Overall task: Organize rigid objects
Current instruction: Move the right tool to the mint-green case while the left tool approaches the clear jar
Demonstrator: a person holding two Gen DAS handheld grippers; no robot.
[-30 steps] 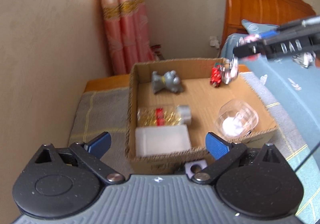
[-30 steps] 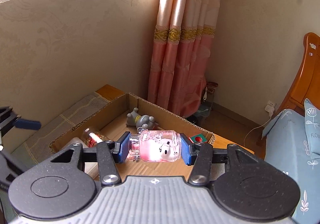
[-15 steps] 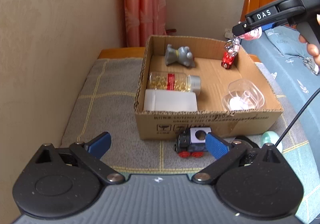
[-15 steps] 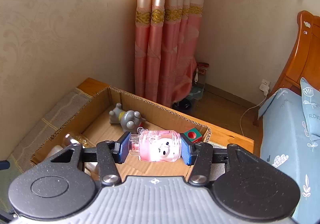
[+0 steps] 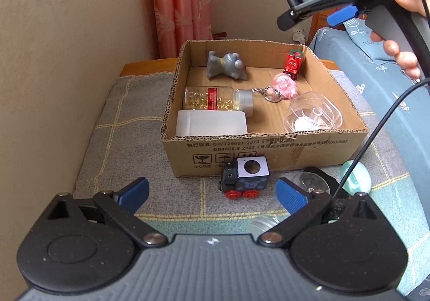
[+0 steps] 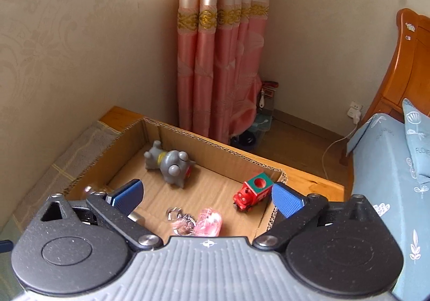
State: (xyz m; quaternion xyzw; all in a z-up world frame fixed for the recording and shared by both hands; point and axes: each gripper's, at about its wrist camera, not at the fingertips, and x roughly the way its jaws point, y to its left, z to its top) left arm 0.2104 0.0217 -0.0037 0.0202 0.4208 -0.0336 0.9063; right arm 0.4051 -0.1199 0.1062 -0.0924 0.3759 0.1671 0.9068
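In the left wrist view, the left gripper [image 5: 211, 193] is held spread and empty above the quilted surface [image 5: 129, 145], with the black toy train [image 5: 245, 176] lying between its fingers and just in front of the cardboard box [image 5: 268, 149]. The pink keychain toy [image 5: 285, 84] is seen inside the box, near the red toy train [image 5: 293, 63] and beside the gold-filled bottle [image 5: 219, 98]. The right gripper [image 5: 314, 17] is held above the box's far right corner. A clear lid [image 5: 310, 181] and a mint-green object [image 5: 356, 174] remain outside the box.

In the right wrist view, the right gripper [image 6: 205, 197] is opening, with nothing between its fingers; the pink keychain toy [image 6: 208, 221] is blurred below, inside the box [image 6: 215, 143], near the grey figurine [image 6: 169, 162].

The black toy train could be nudged on its wheels and rolled away if only one finger meets it first. The box wall could be clipped on lifting, since the train sits right against it.
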